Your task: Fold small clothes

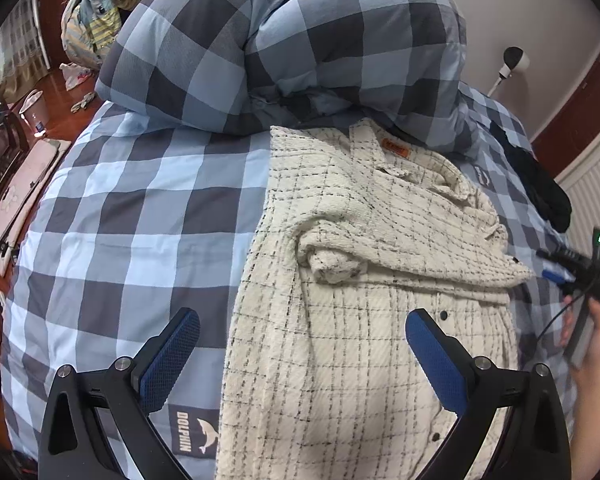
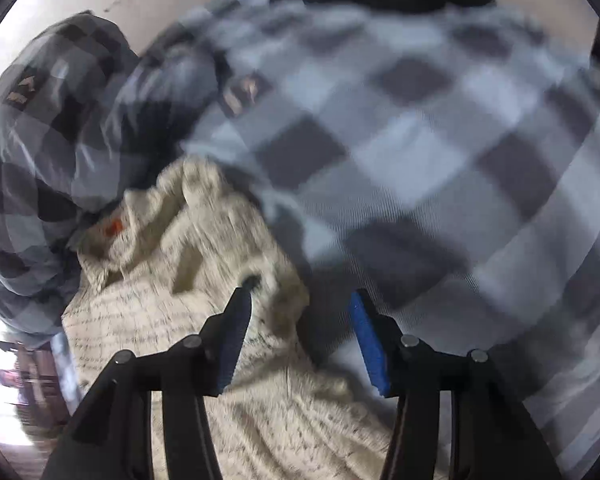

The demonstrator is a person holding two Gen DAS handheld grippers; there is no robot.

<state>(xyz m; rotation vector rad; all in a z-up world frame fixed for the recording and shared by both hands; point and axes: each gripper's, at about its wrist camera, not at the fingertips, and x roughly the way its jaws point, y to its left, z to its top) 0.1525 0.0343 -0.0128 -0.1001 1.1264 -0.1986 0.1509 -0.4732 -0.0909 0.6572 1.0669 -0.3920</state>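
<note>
Cream checked shirt (image 1: 380, 280) lies partly folded on the plaid bedsheet (image 1: 120, 208), one sleeve (image 1: 400, 248) turned across its chest, just below the heaped duvet (image 1: 280, 40). Both the left gripper (image 1: 302, 354) and the right gripper (image 2: 300, 340) hang spread and empty, so the loose sleeve could slide off if either snags the thick weave. The right wrist view is blurred, and the shirt's hem is cut off.
</note>
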